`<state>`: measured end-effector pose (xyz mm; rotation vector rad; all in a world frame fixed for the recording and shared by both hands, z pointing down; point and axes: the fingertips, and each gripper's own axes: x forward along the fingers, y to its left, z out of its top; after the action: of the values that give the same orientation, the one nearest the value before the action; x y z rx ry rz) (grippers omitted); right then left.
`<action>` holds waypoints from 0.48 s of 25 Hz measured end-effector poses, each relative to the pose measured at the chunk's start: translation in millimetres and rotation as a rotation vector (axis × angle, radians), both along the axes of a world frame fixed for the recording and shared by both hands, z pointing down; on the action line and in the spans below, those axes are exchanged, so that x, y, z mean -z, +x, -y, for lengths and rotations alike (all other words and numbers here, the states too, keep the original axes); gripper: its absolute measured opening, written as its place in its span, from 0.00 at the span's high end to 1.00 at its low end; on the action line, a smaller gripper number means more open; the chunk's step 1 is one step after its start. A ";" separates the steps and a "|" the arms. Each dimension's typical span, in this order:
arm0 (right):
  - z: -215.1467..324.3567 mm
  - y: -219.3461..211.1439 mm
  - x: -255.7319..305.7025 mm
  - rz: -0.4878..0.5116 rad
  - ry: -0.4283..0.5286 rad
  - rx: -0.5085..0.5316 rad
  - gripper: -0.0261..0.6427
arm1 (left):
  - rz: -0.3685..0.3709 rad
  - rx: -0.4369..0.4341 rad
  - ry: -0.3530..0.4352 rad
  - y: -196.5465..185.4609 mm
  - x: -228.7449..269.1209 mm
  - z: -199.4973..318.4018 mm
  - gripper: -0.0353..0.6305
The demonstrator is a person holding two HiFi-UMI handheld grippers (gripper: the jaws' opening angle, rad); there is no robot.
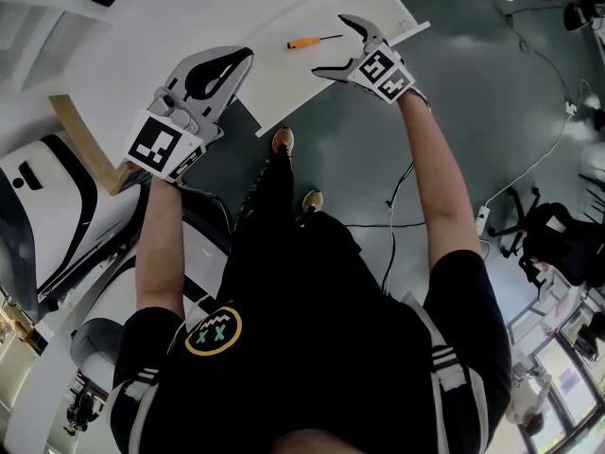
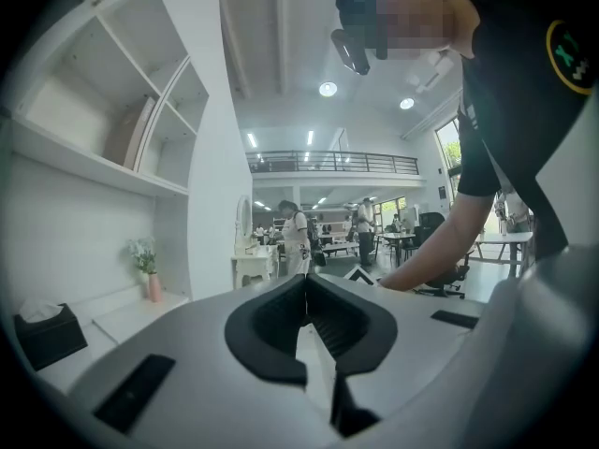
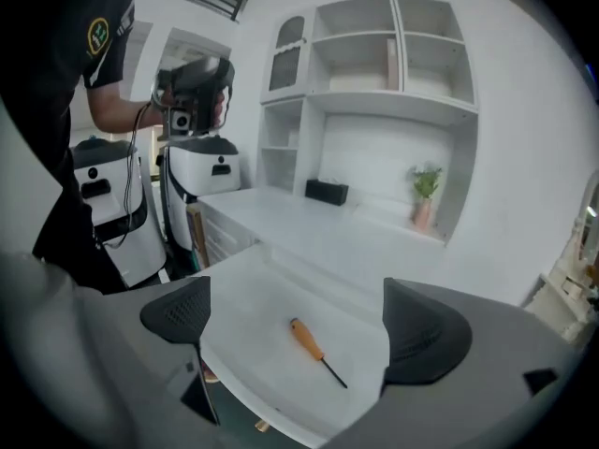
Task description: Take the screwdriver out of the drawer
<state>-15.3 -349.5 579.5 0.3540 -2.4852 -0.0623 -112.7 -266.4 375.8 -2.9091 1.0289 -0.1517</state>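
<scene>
Inside the open white drawer [image 3: 248, 311] lies a screwdriver [image 3: 314, 347].

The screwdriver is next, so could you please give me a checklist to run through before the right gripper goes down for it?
1. Drawer open: ok.
2. Screwdriver uncovered, lying flat on the drawer floor: ok.
3. Right gripper jaws apart with nothing held: ok.
4. Screwdriver framed between those jaws in the right gripper view: ok, though it lies at a slant.
5. Jaws down at the screwdriver: not ok, the gripper hangs above the drawer and touches nothing.
6. Left gripper out of the way: ok, jaws together, empty, off to the side of the drawer.
</scene>
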 end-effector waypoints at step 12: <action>24.5 -9.4 -111.5 -0.341 -0.084 0.192 0.10 | 0.023 -0.005 -0.022 -3.0 -14.2 8.5 0.92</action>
<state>-24.8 -374.1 691.0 0.0612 -2.1682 -0.0889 -115.6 -275.0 389.9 -2.9218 1.0236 -0.1971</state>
